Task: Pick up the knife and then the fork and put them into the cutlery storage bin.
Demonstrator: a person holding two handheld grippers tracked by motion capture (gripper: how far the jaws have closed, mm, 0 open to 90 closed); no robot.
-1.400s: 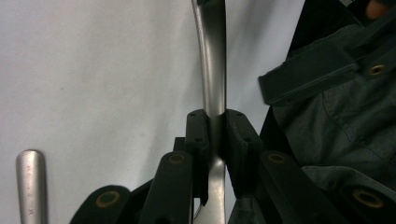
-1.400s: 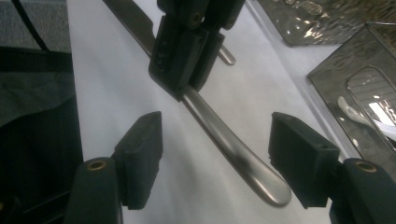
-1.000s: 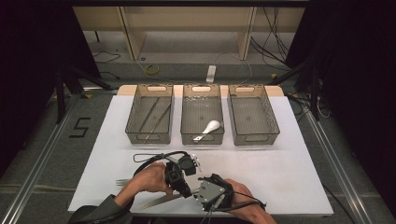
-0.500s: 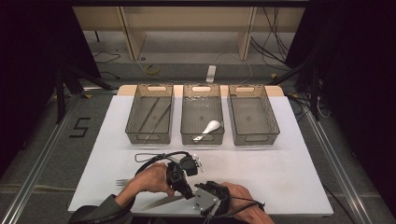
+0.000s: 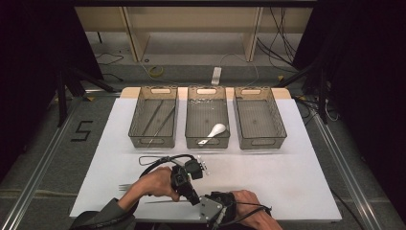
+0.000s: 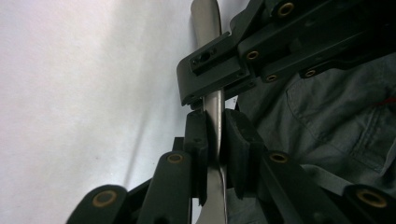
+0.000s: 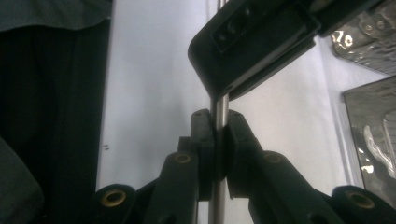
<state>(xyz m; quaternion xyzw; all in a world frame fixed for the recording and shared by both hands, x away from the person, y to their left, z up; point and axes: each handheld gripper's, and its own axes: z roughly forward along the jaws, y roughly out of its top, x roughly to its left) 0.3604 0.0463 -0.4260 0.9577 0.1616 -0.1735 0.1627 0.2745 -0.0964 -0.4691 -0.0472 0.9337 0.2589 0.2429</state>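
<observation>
Between both jaws | fork [image 6: 215, 121] handle clamped | left gripper [image 6: 215, 140], right gripper [image 7: 219, 140] gripping

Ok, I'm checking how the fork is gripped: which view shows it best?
The left gripper view: the fork has its flat handle close up, clamped in the left tool. The right gripper view shows it edge-on in the right tool. The high view shows its tines, small.
</observation>
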